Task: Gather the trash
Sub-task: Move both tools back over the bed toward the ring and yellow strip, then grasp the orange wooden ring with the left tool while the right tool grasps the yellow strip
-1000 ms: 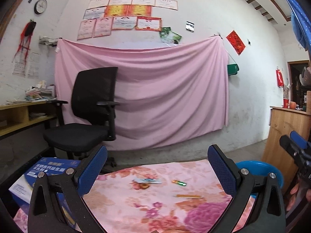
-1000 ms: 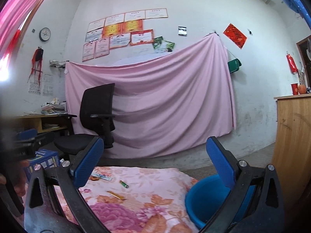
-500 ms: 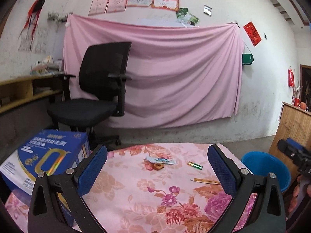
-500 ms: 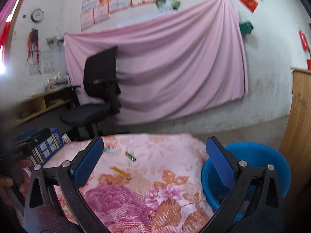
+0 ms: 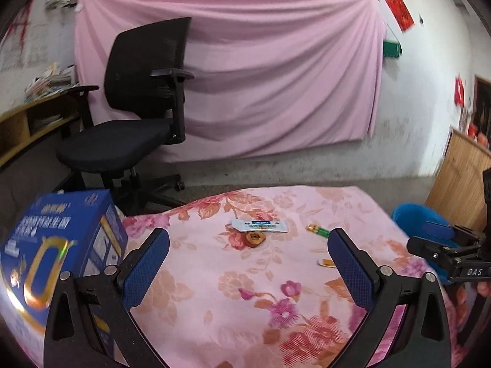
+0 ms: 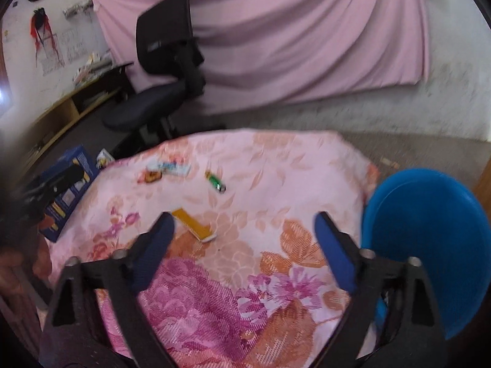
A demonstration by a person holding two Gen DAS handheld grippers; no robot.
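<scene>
At the counter's left edge stands a blue box (image 5: 58,251). Toward the far side of the floral counter (image 5: 245,291) lie a white sachet (image 5: 259,225) touching a small brown piece (image 5: 255,239), then a green lighter (image 6: 215,181), with a yellow strip (image 6: 191,225) nearer. Both the left tongs (image 5: 248,265) and right tongs (image 6: 244,247) gape wide, empty, above the cloth. A blue bin (image 6: 429,239) sits just beside the right edge.

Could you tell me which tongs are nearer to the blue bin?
Right. The right tongs hover beside the blue bin, almost at its rim; the left tongs hang farther off, across the floral cloth.
</scene>
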